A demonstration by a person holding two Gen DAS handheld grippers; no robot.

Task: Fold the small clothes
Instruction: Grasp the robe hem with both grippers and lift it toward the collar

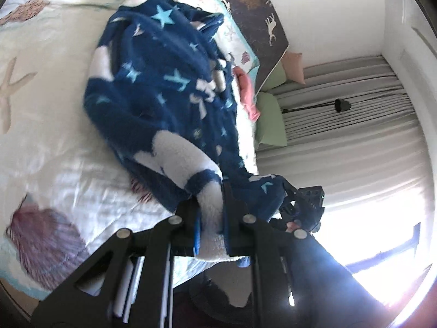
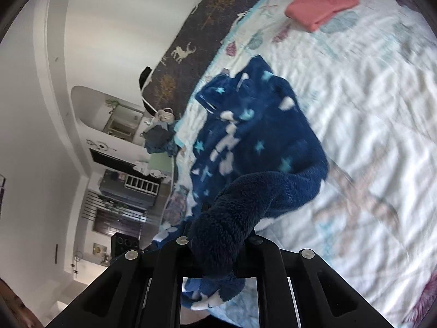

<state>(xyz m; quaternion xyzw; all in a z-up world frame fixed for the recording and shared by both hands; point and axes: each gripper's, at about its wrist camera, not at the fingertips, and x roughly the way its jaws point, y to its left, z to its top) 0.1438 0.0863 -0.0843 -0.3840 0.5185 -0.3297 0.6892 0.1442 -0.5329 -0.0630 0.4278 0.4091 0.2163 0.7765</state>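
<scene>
A navy fleece garment with light blue stars and white patches (image 1: 164,93) lies bunched on the bed. My left gripper (image 1: 211,210) is shut on a white and navy part of it near the bed's edge. My right gripper (image 2: 218,243) is shut on a thick dark blue fold of the same garment (image 2: 251,147), lifting it off the bedspread. The right gripper also shows in the left wrist view (image 1: 306,205), close beside the left one, with fleece in it.
The bedspread (image 1: 49,125) is white with shell and starfish prints. A folded coral pink garment (image 2: 322,5) lies further up the bed. A dark tree-print blanket (image 2: 191,41) and green pillows (image 1: 270,120) lie at the head. Curtains (image 1: 349,136) hang beyond the bed.
</scene>
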